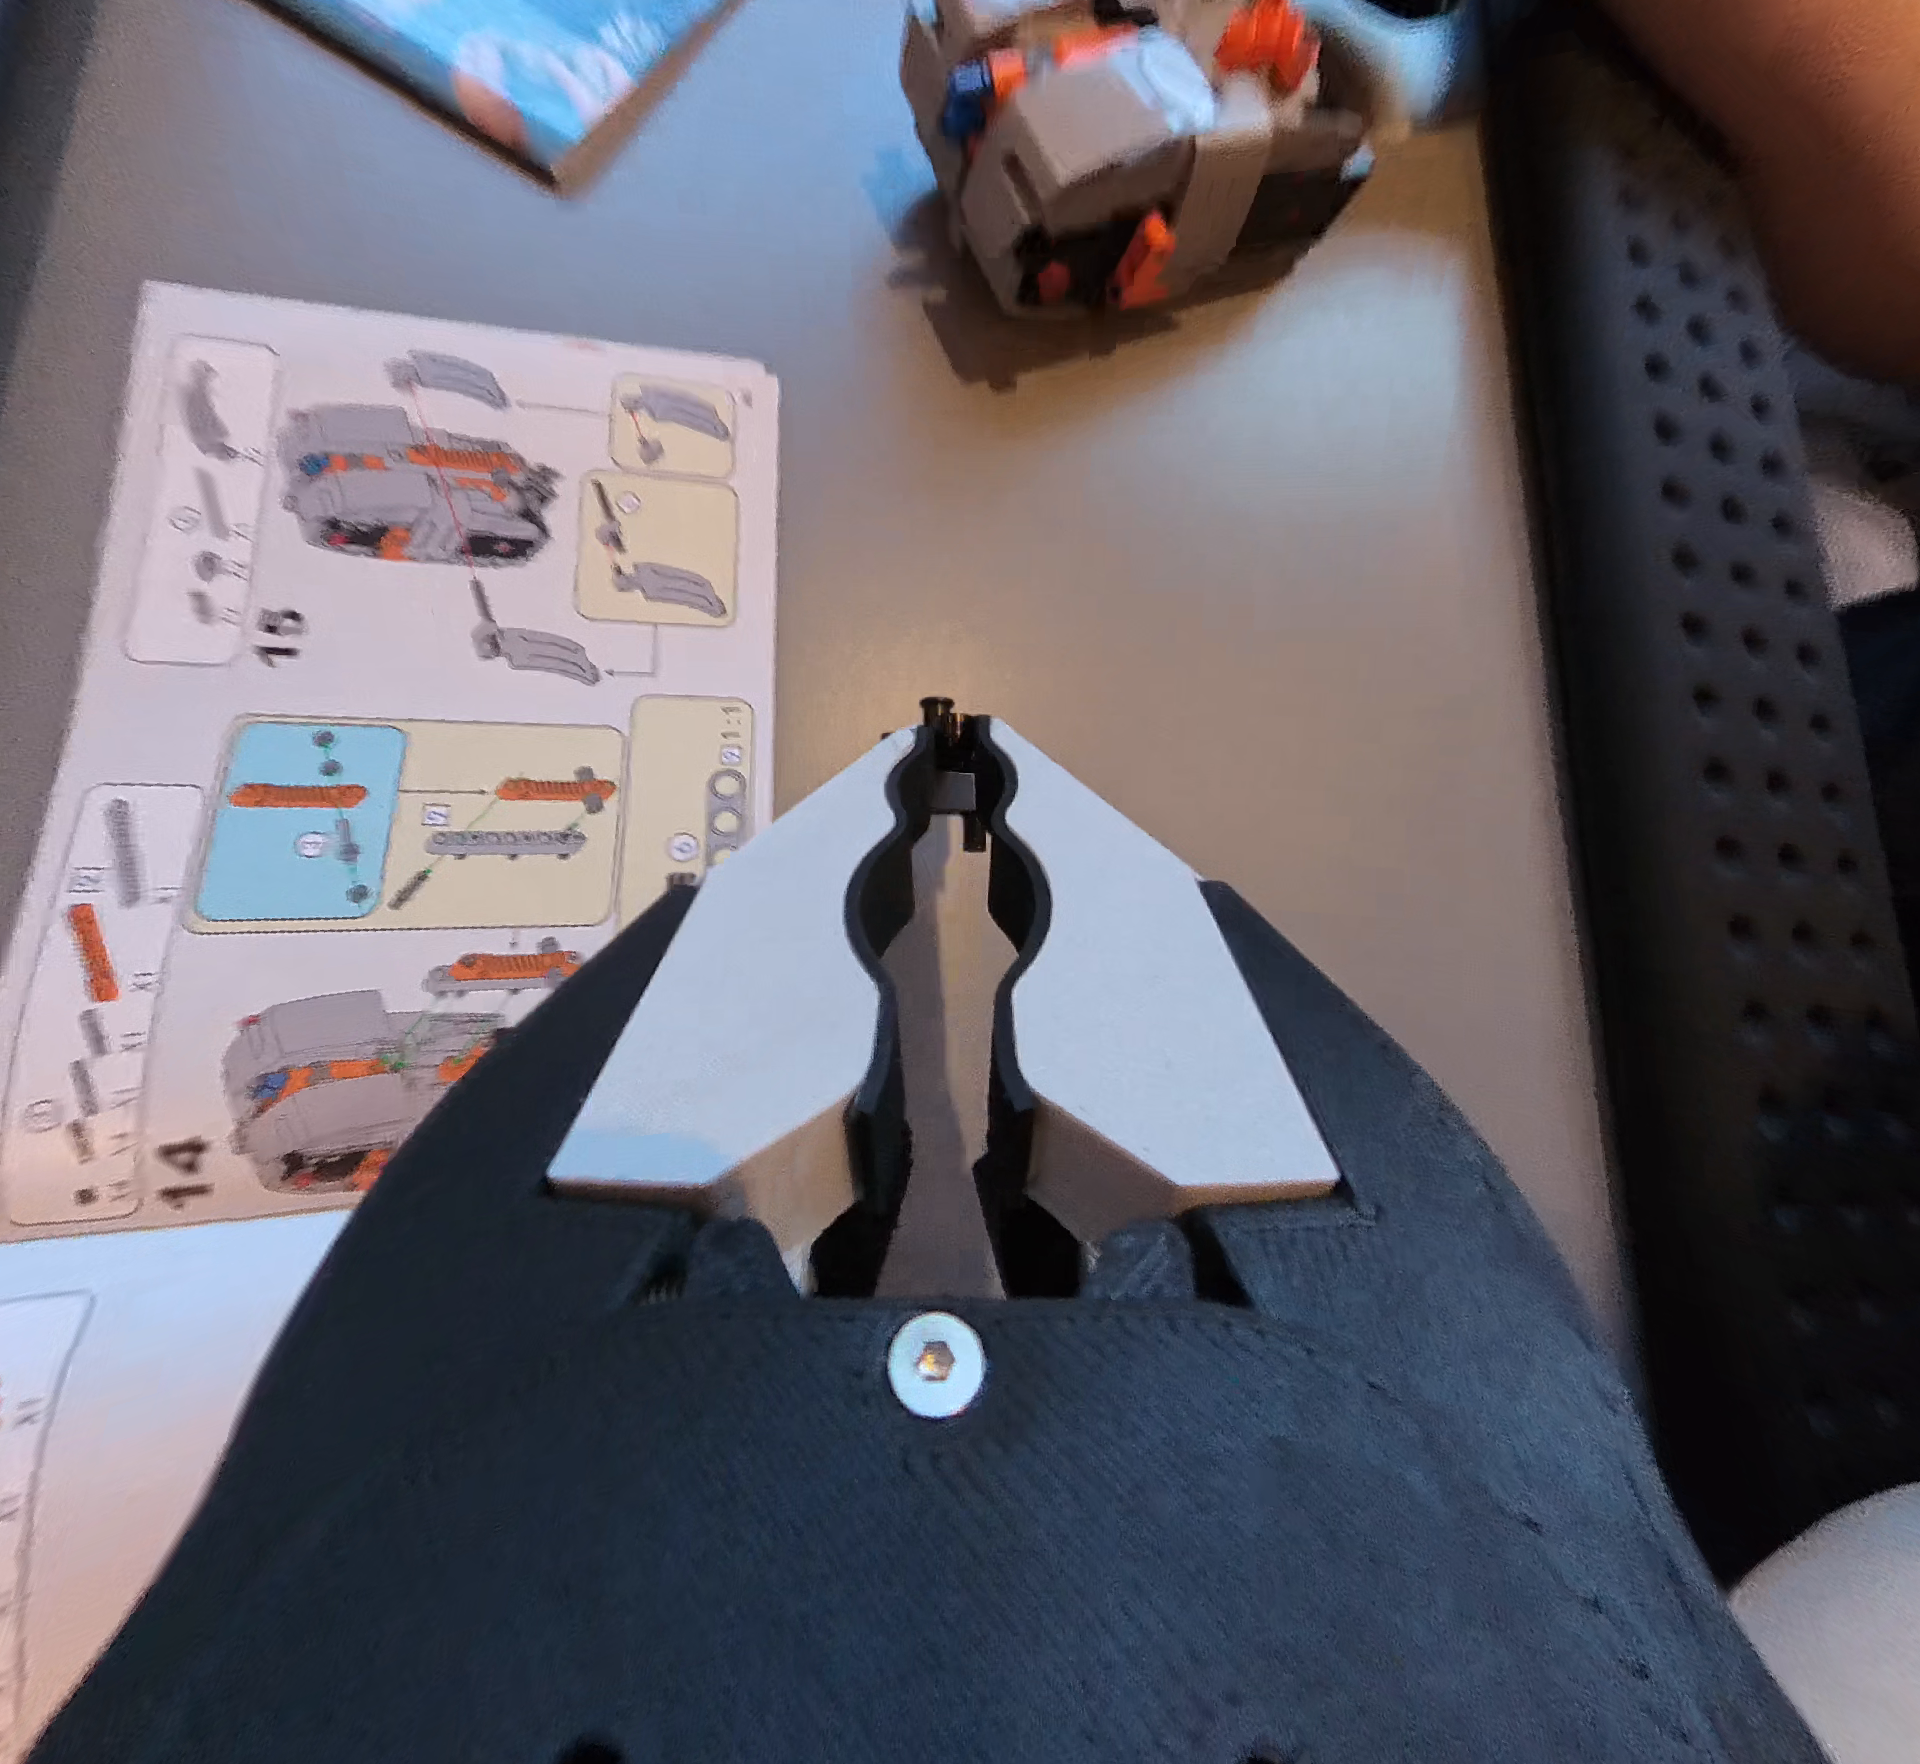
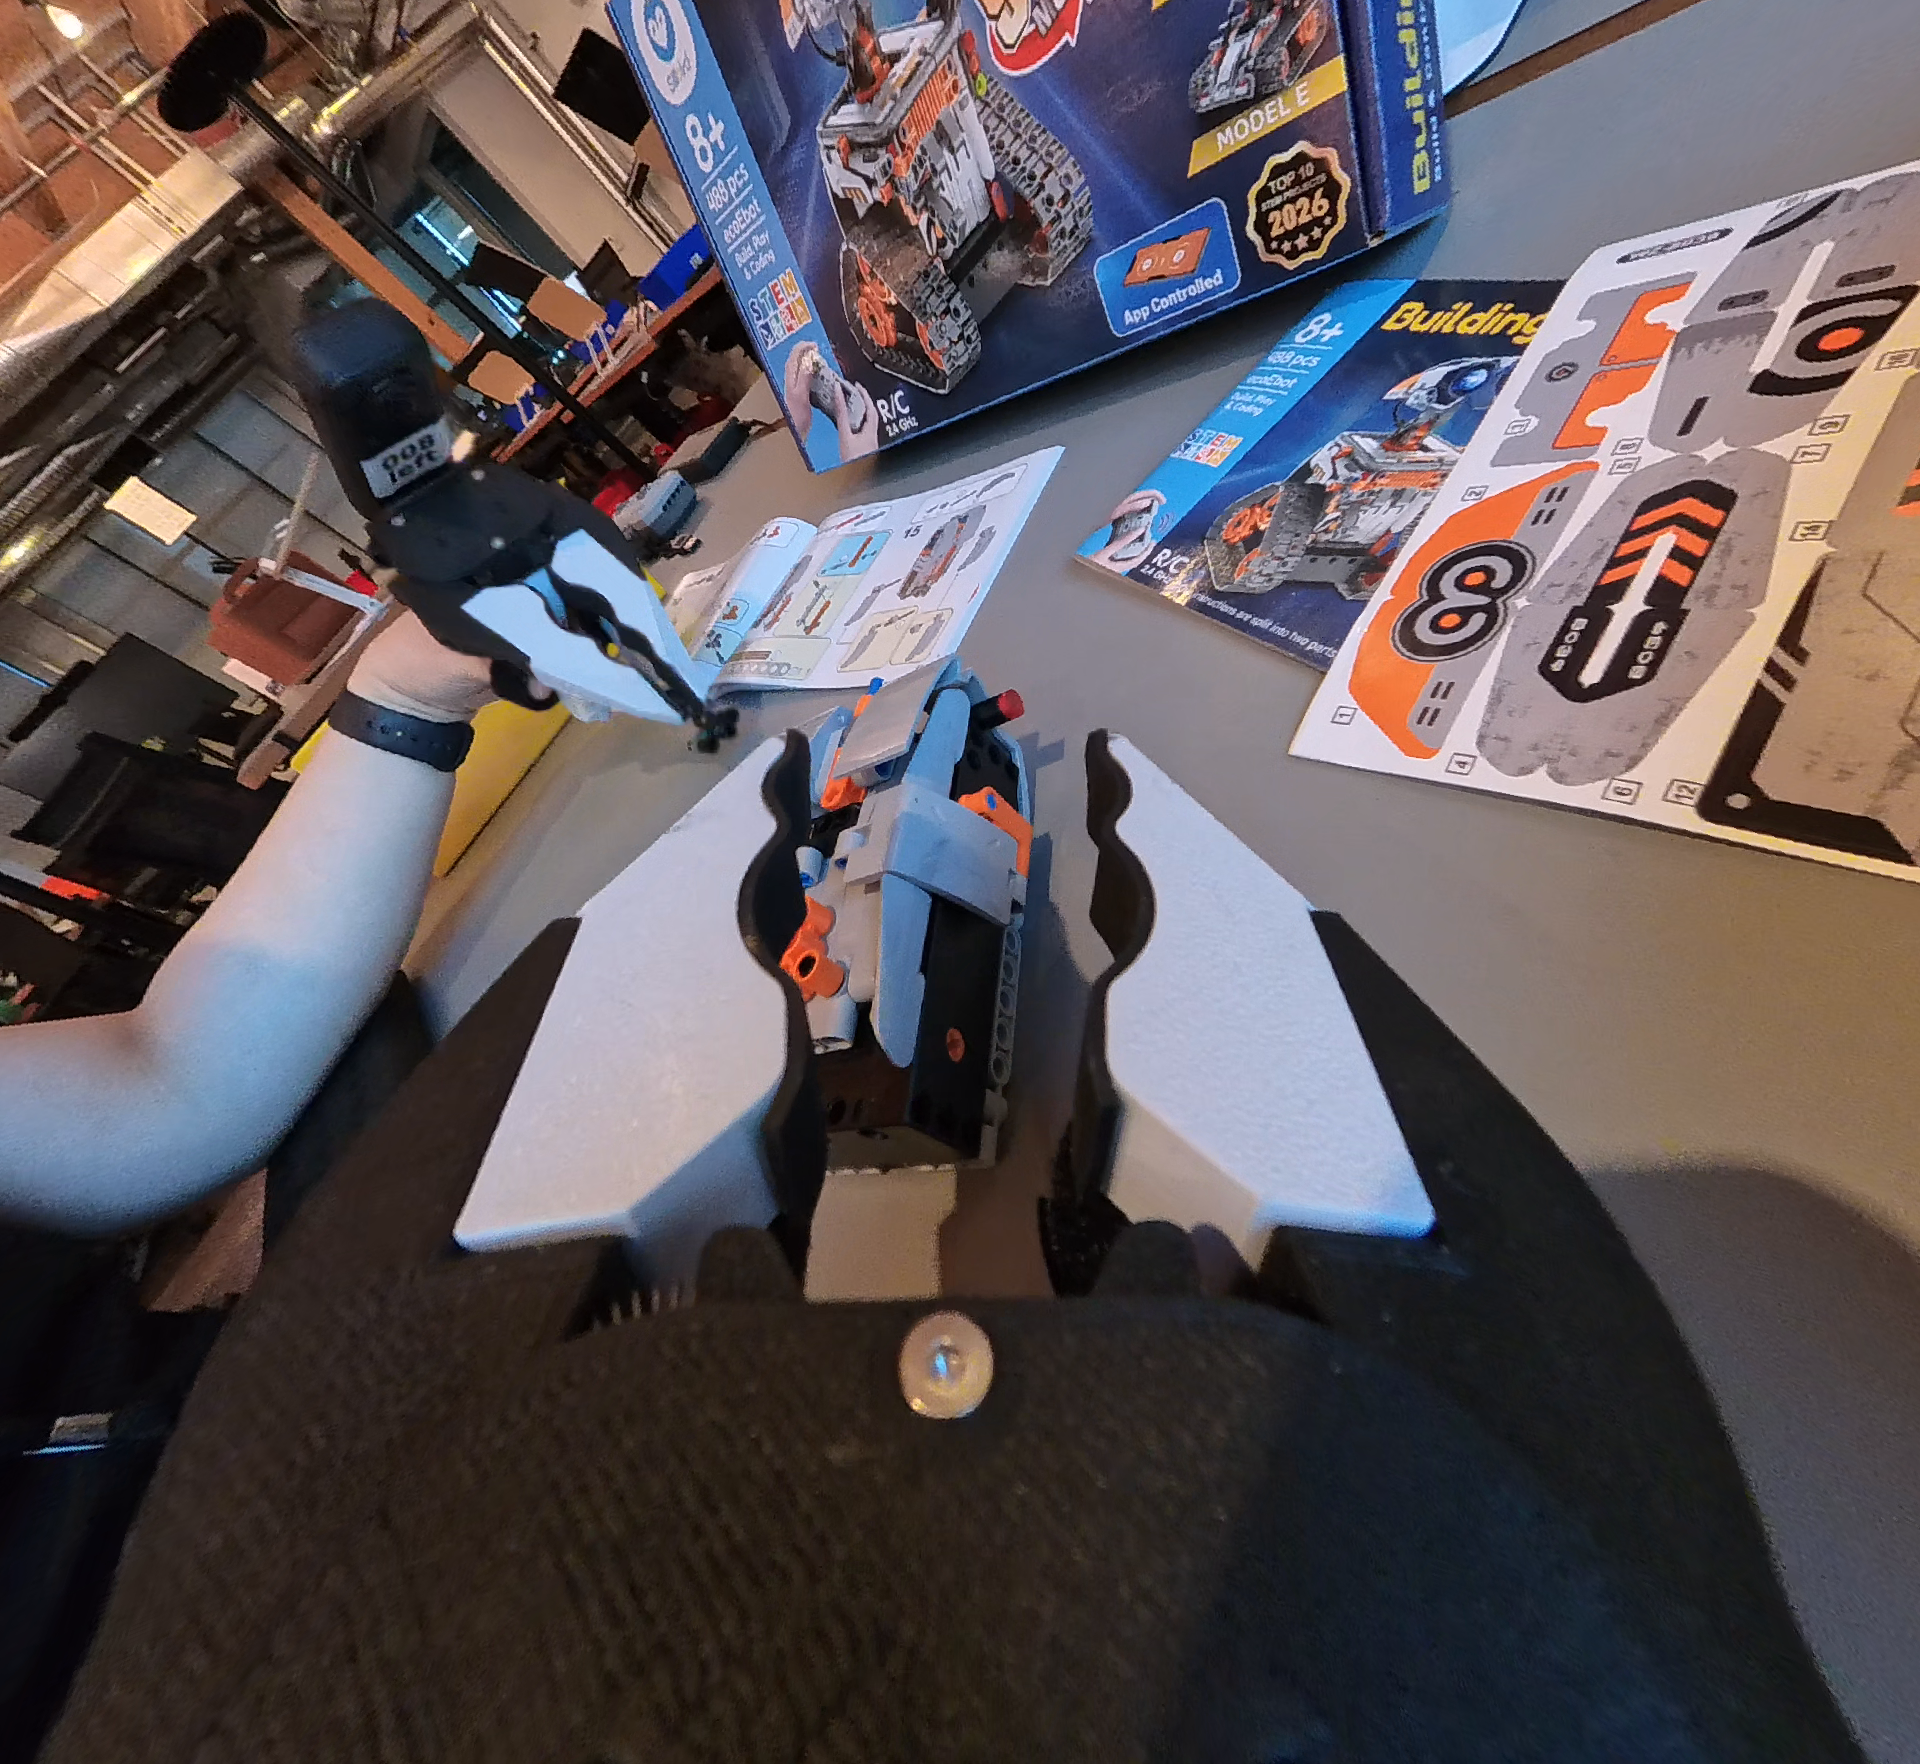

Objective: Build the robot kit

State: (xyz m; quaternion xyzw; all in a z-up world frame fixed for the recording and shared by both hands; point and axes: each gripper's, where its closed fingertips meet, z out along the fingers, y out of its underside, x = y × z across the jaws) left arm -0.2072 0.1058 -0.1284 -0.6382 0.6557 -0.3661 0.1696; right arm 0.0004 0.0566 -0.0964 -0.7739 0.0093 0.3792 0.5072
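My left gripper [image 1: 951, 746] is shut on a small black pin [image 1: 940, 722] at its fingertips and holds it above the grey table [image 1: 1195, 519]. In the right wrist view it [image 2: 698, 715] hovers just left of a grey, black and orange brick-built model [image 2: 914, 893]. My right gripper [image 2: 940, 758] is open, with one jaw on each side of that model. The left finger [image 2: 774, 883] touches it and a gap shows at the right finger [image 2: 1117, 883]. The model also shows, blurred, far ahead in the left wrist view [image 1: 1122, 145].
An open instruction booklet [image 1: 416, 727] lies to the left and also shows in the right wrist view [image 2: 883, 561]. A big blue kit box [image 2: 1039, 104] stands at the back. A blue manual [image 2: 1299, 467] and a sticker sheet [image 2: 1662, 519] lie right. A black perforated chair [image 1: 1714, 675] borders the table edge. Spacing between my two grippers at the tips: around 20 cm.
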